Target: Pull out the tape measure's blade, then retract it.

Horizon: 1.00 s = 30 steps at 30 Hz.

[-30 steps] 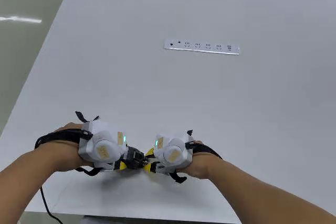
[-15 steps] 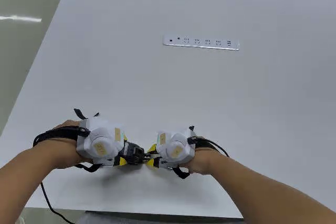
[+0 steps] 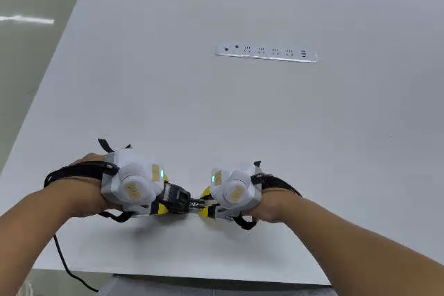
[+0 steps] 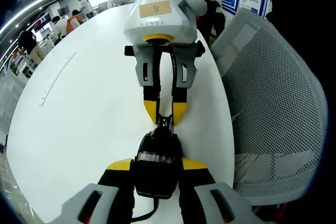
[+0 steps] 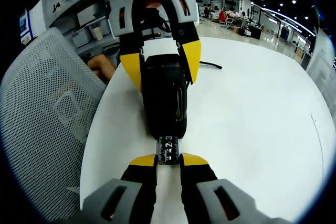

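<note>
Tape measure (image 4: 156, 153) sits near the front edge of the white table (image 3: 277, 136), its black case clamped between the jaws of the left gripper (image 4: 156, 167). The right gripper (image 5: 168, 161) is closed on the tip of the blade (image 5: 168, 148), with just the first few marks out of the case mouth. Judgement: for a clean pull, hold the left clamp firm and draw the right gripper straight along the blade's line, level, no twist. The hook end is hidden between the right jaws, and any lock button cannot be made out.
</note>
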{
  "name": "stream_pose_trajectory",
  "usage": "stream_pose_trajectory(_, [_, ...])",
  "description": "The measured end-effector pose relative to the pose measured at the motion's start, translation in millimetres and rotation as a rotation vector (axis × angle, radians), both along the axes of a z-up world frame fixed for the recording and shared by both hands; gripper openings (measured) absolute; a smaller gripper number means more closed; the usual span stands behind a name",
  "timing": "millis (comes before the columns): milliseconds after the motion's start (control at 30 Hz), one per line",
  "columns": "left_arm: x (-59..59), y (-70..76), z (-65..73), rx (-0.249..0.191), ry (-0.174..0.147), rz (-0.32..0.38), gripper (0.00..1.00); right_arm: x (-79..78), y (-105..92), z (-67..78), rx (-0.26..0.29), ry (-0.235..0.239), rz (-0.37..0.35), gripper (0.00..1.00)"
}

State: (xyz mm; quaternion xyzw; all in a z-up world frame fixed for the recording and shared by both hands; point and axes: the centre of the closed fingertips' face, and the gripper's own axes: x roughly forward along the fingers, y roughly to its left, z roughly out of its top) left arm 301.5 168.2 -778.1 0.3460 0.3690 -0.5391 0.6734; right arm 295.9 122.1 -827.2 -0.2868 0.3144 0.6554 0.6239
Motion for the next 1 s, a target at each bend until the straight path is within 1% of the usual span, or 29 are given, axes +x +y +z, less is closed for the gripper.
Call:
stream_pose_trajectory(67, [0.0,0.2,-0.1,0.002,0.001,0.001,0.29,0.2,8.9,1.2,0.023,0.006,-0.019,0.17])
stream_pose_trajectory(100, [-0.1,0.2,-0.1,0.002,0.001,0.001,0.29,-1.0,10.6,1.3,0.022,0.002,-0.013,0.16])
stream_pose_trajectory(133, [-0.2,0.2,0.0,0.002,0.001,0.002,0.29,-1.1,13.2,1.4,0.026,-0.023,0.009,0.15])
stream_pose_trajectory(167, [0.0,0.3,-0.1,0.003,0.000,0.003,0.29,0.1,13.1,2.1,0.027,-0.037,0.026,0.15])
stream_pose_trajectory(233, [0.1,0.6,0.0,0.003,0.000,0.005,0.29,0.5,9.1,2.7,0.029,-0.009,0.008,0.15])
stream_pose_trajectory(300, [-0.2,0.5,0.2,0.001,0.000,0.006,0.29,1.3,8.8,3.1,0.032,-0.006,0.006,0.14])
stream_pose_trajectory(633, [-1.4,0.9,0.1,0.002,-0.003,0.003,0.29,-1.5,5.8,2.4,0.018,-0.034,0.021,0.14])
stream_pose_trajectory(800, [-0.7,1.1,0.3,-0.001,0.001,0.012,0.29,1.6,-1.4,1.8,0.008,-0.030,0.009,0.14])
stream_pose_trajectory(1000, [-0.9,1.1,0.6,-0.002,0.003,0.011,0.29,1.0,-6.9,1.2,0.005,-0.024,0.002,0.14])
